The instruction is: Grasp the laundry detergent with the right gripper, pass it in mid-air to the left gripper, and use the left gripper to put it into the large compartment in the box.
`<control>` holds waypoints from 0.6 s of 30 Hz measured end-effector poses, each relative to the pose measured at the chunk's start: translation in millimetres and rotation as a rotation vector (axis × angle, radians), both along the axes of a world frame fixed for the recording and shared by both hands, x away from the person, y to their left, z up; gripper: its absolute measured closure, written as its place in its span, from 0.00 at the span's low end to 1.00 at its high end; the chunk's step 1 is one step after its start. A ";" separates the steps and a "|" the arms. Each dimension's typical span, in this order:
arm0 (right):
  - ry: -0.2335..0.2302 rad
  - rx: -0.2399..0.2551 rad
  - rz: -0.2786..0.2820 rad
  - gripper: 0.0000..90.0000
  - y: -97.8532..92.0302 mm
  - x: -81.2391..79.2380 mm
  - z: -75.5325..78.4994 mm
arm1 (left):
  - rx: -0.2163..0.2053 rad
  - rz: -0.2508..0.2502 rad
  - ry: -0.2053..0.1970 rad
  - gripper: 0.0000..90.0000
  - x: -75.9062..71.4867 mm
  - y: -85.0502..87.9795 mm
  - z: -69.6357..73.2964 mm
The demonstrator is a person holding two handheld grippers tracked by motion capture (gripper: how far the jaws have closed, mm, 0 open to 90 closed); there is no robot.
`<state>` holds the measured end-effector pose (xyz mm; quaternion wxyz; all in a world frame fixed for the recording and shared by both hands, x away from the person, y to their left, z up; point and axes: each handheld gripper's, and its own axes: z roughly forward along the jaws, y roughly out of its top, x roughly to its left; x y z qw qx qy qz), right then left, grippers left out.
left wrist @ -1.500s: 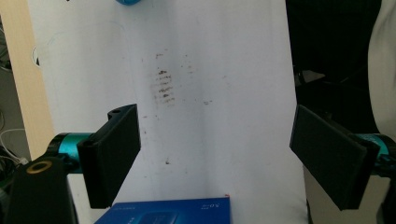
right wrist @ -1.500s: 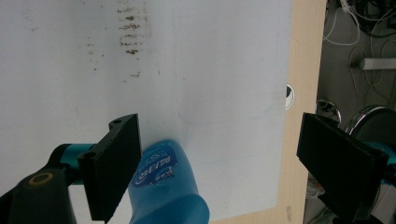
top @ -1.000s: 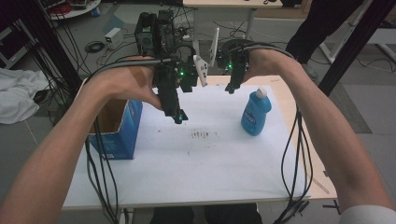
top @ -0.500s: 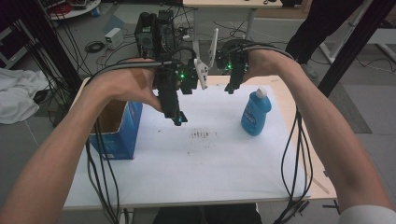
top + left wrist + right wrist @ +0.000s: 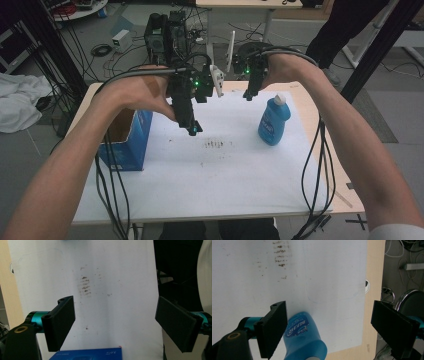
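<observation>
Left tool (image 5: 194, 129) released, over sheet (image 5: 215, 170) | right tool (image 5: 248, 95) released, above bottle (image 5: 273, 121)

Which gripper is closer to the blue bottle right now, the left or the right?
Right. The right gripper hangs open just above and behind the blue bottle. The left gripper, also open, sits off to the bottle's left, nearer the blue box.
</observation>
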<state>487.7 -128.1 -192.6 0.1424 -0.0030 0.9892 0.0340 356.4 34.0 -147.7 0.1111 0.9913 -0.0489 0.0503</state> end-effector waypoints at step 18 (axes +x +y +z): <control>0.057 0.157 -0.416 0.15 -61.8 -5.1 -6.4 | -0.014 0.025 0.002 0.18 1.0 -0.2 0.2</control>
